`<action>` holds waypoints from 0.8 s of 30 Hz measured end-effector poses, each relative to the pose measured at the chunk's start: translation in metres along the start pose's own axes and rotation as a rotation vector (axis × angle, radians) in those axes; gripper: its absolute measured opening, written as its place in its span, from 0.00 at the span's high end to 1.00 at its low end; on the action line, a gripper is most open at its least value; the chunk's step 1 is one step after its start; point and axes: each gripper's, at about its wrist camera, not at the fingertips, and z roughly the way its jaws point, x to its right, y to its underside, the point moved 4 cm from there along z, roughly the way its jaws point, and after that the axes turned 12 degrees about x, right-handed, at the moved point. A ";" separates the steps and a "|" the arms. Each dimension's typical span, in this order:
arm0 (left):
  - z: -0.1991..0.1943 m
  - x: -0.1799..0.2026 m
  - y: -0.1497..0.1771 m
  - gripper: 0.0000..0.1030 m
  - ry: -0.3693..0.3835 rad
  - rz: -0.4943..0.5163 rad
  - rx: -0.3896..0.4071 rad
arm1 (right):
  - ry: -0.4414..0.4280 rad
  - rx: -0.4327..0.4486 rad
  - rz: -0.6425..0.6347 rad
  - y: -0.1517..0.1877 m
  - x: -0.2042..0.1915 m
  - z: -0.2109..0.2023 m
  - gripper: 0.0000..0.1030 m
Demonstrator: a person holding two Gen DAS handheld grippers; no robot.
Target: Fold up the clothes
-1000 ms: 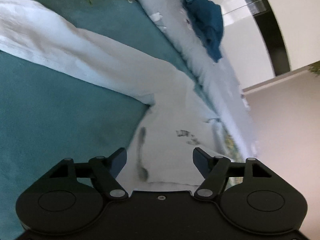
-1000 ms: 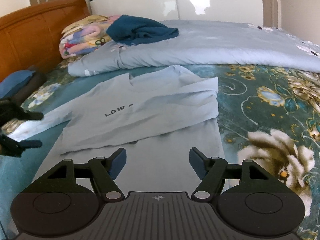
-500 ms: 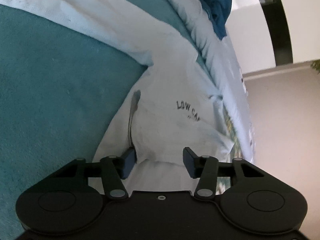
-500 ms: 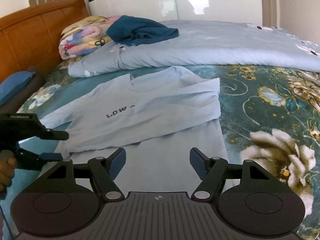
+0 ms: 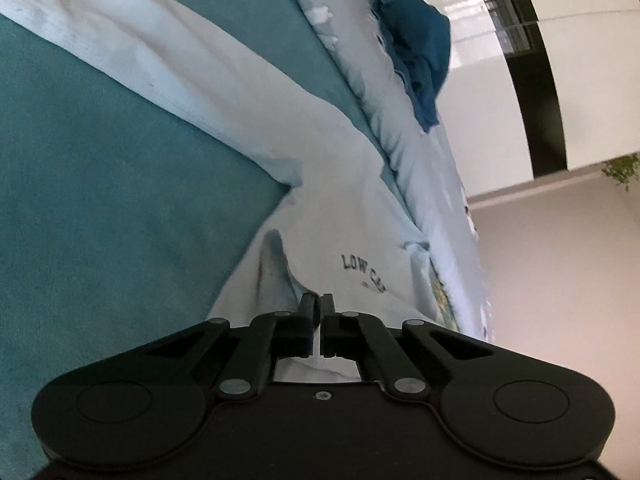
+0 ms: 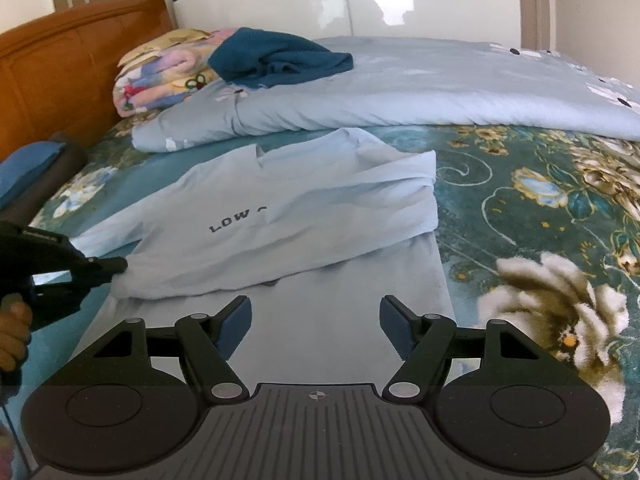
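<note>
A pale blue T-shirt [image 6: 304, 216] printed "LOW" lies flat on the floral bedsheet [image 6: 520, 200], its right sleeve side folded in over the chest. In the left wrist view the same T-shirt [image 5: 344, 216] fills the middle, and my left gripper [image 5: 319, 308] is shut on a fold of its cloth at the left side edge. The right wrist view shows that left gripper [image 6: 116, 270] pinching the shirt's left edge, held by a hand. My right gripper [image 6: 316, 324] hovers open over the shirt's lower body, with nothing between its fingers.
A light blue quilt [image 6: 400, 96] lies rolled across the far side of the bed with a dark teal garment [image 6: 276, 60] on it. A patterned pillow [image 6: 160, 76] and wooden headboard [image 6: 64, 72] stand at the back left. A dark bolster [image 6: 36, 176] lies at the left edge.
My left gripper moved in to the shirt's left edge and went from open to shut on the cloth. The right gripper stayed where it was, open.
</note>
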 end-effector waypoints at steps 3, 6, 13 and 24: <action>0.004 -0.005 0.003 1.00 -0.024 0.000 -0.017 | -0.001 0.003 0.001 0.000 -0.001 0.000 0.33; 0.008 -0.007 0.005 0.99 -0.035 0.006 -0.021 | -0.001 -0.001 0.001 0.000 0.000 0.001 0.33; 0.017 -0.007 0.006 0.79 -0.022 0.012 -0.013 | 0.005 -0.007 -0.009 -0.004 0.000 0.004 0.33; 0.026 -0.022 0.004 0.74 0.142 -0.137 0.024 | 0.005 -0.011 -0.005 -0.002 -0.001 0.003 0.32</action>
